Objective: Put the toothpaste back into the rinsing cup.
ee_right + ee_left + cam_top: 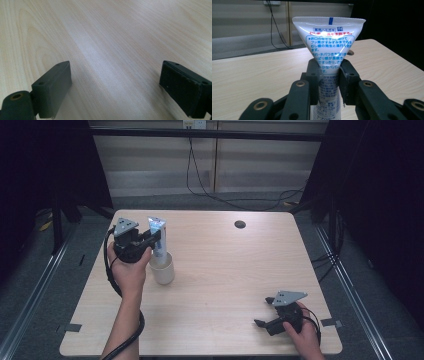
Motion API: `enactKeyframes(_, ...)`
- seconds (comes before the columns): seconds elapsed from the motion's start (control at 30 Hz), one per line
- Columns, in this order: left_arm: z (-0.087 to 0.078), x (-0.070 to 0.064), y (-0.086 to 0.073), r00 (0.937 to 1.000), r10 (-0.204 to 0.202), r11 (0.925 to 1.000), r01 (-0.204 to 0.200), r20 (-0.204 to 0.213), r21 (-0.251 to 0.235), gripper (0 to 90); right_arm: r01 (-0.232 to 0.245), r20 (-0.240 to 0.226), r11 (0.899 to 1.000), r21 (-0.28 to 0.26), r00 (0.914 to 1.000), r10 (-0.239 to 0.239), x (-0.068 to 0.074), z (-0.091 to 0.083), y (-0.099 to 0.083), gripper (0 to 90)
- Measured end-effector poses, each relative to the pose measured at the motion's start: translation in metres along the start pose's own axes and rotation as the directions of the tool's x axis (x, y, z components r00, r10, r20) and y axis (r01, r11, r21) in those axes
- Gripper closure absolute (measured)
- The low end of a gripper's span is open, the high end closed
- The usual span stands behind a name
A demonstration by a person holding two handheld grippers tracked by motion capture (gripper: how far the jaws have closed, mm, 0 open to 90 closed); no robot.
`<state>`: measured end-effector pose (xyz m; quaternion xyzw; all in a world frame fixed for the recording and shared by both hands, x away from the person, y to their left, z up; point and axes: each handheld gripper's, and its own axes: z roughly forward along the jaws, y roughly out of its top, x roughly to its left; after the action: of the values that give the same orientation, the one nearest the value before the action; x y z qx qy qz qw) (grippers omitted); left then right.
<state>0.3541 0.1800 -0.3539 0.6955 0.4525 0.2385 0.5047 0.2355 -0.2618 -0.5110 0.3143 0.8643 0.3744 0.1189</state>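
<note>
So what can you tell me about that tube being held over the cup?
The tube looks like soft white plastic printed with blue and red Japanese text, its flat crimped end upward, wide and fanned. It stands upright, its lower end in a cream cup on the table's left side. The left hand-held gripper is shut on its narrower middle, jaws pressing both sides.

The high view looks forward and down on the whole table [225, 270]. Both gripper views sit close above this same table, looking along it.
</note>
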Motion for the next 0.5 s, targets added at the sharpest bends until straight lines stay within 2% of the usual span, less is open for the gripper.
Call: enactKeyframes(0.5,0.009,0.001,-0.019,0.9998,-0.004,1.0,0.004,-0.018,-0.002,72.3,0.0,0.0,1.0,0.0,1.0,0.0,0.0,0.0,0.0,10.0)
